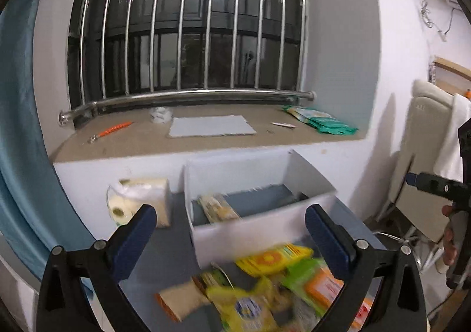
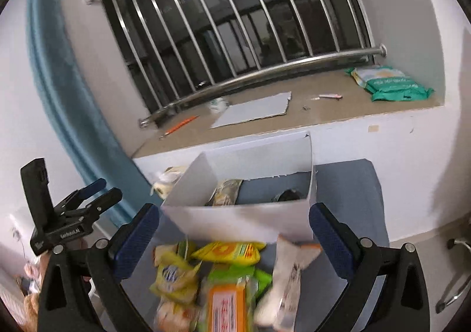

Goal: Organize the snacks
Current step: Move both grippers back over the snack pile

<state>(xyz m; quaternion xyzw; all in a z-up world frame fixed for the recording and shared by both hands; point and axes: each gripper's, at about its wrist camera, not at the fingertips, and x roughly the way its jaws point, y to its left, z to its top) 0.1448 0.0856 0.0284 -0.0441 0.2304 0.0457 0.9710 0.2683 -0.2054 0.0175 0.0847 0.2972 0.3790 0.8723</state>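
A white open box (image 1: 253, 232) (image 2: 235, 223) stands on a grey-blue table, with one snack packet (image 1: 217, 208) (image 2: 225, 192) inside at its left. A blurred pile of snack packets (image 1: 265, 287) (image 2: 223, 276), yellow, green and orange, lies in front of the box. My left gripper (image 1: 231, 243) is open and empty above the pile, fingers on either side of the box front. My right gripper (image 2: 234, 243) is open and empty above the same pile. The right gripper also shows at the right edge of the left wrist view (image 1: 432, 184), the left gripper at the left of the right wrist view (image 2: 97, 193).
A tissue pack (image 1: 141, 199) sits left of the box against the wall. Above is a windowsill (image 1: 206, 140) with a grey sheet (image 1: 210, 126), green packets (image 1: 321, 120), an orange pen (image 1: 113, 129) and a barred window. A blue curtain (image 1: 17, 126) hangs left.
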